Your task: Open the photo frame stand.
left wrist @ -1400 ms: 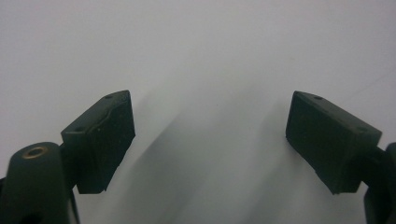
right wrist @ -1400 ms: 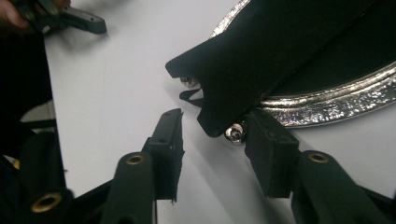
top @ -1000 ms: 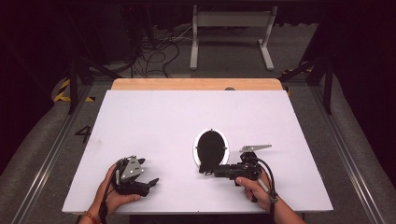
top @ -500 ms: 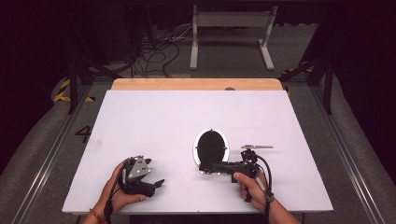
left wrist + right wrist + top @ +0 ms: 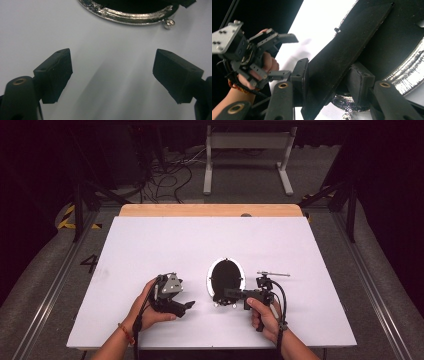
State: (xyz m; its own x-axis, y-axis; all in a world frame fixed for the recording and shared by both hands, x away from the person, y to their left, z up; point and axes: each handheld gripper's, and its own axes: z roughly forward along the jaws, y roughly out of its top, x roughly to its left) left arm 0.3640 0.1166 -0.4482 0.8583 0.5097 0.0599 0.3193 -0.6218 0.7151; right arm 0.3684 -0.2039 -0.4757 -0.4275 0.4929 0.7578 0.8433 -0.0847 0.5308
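Around both grippers spread the white table point(image 5: 150, 245), bare and broad, with its wooden far edge point(image 5: 210, 210) well beyond them and a dark floor with a white stand point(image 5: 247, 150) and loose cables point(image 5: 170, 175) farther off. Open surface lay to the outer side of each hand, and the near edge ran close under the wrists. Between the two grippers lay the oval silver-rimmed mirror frame point(image 5: 226, 277), dark in its middle. The right gripper point(image 5: 226, 296) gripped the frame's black flat stand point(image 5: 342, 57) at the near rim, pads pressing both faces. The left gripper point(image 5: 187, 306), jaws spread wide on nothing, pointed at the frame's rim point(image 5: 130, 15), just short of it.
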